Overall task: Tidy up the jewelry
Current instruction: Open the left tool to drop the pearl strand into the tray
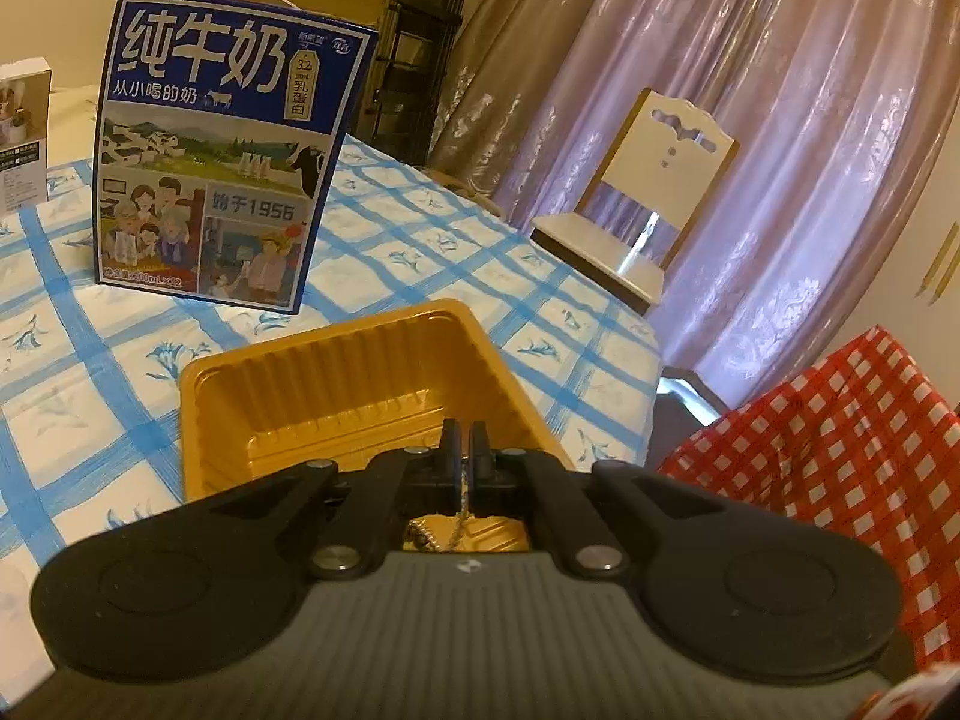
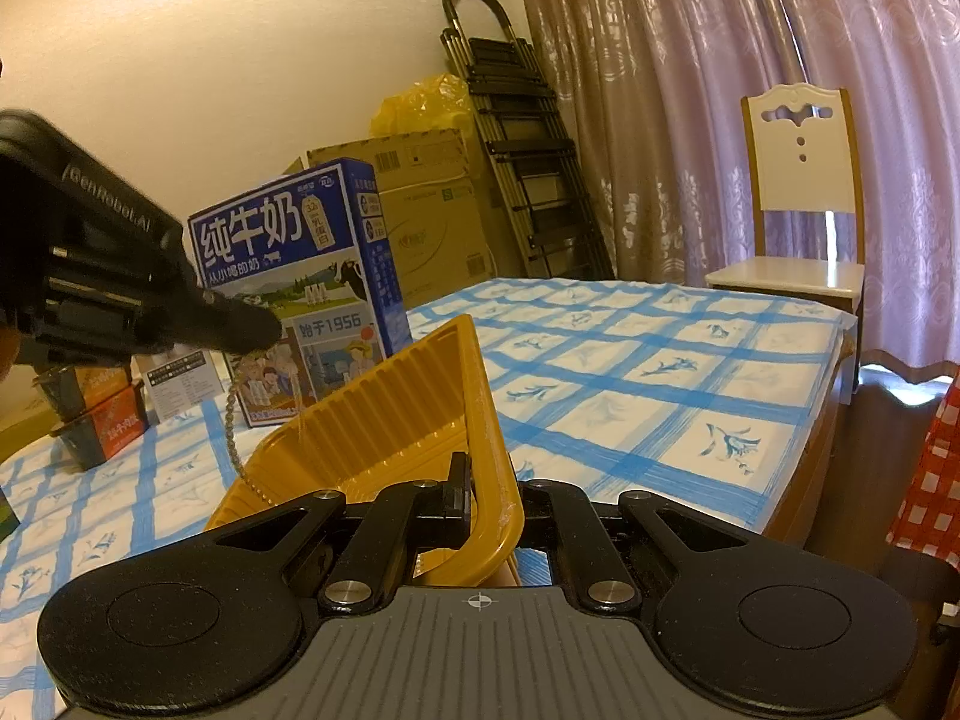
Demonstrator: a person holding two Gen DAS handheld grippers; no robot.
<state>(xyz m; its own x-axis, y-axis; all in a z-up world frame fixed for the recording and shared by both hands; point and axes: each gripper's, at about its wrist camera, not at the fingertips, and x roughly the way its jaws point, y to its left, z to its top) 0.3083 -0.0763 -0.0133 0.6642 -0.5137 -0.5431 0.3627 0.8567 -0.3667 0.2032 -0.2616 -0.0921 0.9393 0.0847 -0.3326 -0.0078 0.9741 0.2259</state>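
Left-wrist view: left hand-held gripper (image 1: 463, 450) pinched together on a thin silver bead chain (image 1: 447, 531), held above the ribbed gold plastic tray (image 1: 336, 384); chain dangling from between the fingers down toward the tray floor just below. Straight ahead beyond the tray, standing upright on the blue-and-white checked cloth of the worktop (image 1: 72, 324): a blue milk carton box with Chinese lettering (image 1: 222, 156). Farther off to the right, past the worktop edge, a white wooden chair (image 1: 648, 192) before mauve patterned curtains (image 1: 780, 90); nearer on the right, red-and-white gingham fabric (image 1: 840, 456).

Right-wrist view: right hand-held gripper (image 2: 489, 492) clamped on the near rim of the same gold tray (image 2: 396, 414), tray tipped up steeply with its open side facing left. Upper left of it, left hand-held gripper (image 2: 264, 330) with the bead chain (image 2: 231, 420) hanging down from its tip to the tray's left edge. Behind, the milk box (image 2: 300, 276), brown cardboard cartons (image 2: 432, 210), a folded black stepladder (image 2: 522, 138). Far left on the worktop (image 2: 600, 360), small orange-and-black packets (image 2: 102, 414). Chair (image 2: 798, 192) far right.
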